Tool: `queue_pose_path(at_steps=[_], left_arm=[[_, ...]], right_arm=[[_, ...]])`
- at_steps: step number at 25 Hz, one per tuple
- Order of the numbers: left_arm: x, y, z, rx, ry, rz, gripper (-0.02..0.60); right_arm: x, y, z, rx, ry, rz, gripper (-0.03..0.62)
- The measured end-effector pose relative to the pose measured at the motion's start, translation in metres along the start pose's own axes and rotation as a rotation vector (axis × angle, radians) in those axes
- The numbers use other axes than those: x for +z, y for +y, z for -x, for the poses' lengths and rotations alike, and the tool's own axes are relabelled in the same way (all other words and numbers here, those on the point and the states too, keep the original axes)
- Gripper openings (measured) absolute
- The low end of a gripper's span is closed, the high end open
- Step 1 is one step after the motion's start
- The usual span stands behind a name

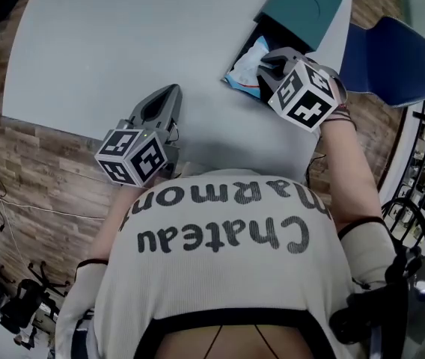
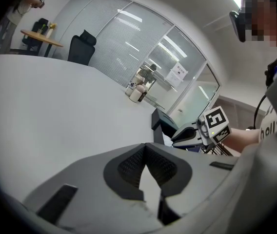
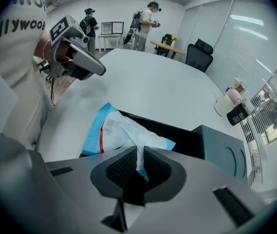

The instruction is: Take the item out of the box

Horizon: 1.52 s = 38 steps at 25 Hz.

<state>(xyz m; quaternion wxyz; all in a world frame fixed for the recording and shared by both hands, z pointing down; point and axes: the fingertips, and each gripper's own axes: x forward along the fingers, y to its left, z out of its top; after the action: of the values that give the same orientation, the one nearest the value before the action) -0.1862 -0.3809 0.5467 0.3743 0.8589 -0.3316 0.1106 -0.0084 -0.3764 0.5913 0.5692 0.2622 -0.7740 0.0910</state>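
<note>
1. Packet (image 3: pixel 121 130), white with blue edges, lies in the open dark box (image 3: pixel 182 133), with one end poking over the rim.
2. My right gripper (image 3: pixel 139 154) is pinched tight on the packet's near edge.
3. The teal cover (image 1: pixel 303 1) sits at the box's far end.
4. My left gripper (image 2: pixel 145 150) has its jaws together and holds nothing. It is over the bare desk (image 1: pixel 115 43), well apart from the box.

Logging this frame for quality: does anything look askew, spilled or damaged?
Only the crinkled white-and-blue plastic packet, sticking out skewed past the rim of the open dark teal box; the right gripper pinches its edge. Nothing spilled or damaged.
</note>
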Motion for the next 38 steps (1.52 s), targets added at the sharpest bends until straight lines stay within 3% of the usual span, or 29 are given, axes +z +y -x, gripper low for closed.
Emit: queue_pose_path(at_steps=[6,17,26,31,38], left_arm=[[0.002,0.003,0.008,0.021,-0.012,-0.001,-0.009],[-0.003,-0.007,0.014,0.031,-0.020,-0.006,-0.009],[0.030,-0.031,0.033,0.099,-0.107,-0.015,-0.009],[0.008,-0.034,0.054,0.169,-0.170,-0.015,-0.009],[-0.008,-0.053,0.099,0.263,-0.287,-0.006,-0.009]], right_arm=[[0.001,-0.001,0.002,-0.022,0.009,0.004,0.008],[-0.003,-0.002,0.005,-0.005,0.001,-0.120,0.002],[0.008,-0.021,0.022,0.008,0.025,-0.141,0.001],[-0.001,-0.021,0.003,-0.016,0.038,-0.191,0.002],[-0.003,-0.003,-0.003,-0.017,0.056,-0.177,0.002]])
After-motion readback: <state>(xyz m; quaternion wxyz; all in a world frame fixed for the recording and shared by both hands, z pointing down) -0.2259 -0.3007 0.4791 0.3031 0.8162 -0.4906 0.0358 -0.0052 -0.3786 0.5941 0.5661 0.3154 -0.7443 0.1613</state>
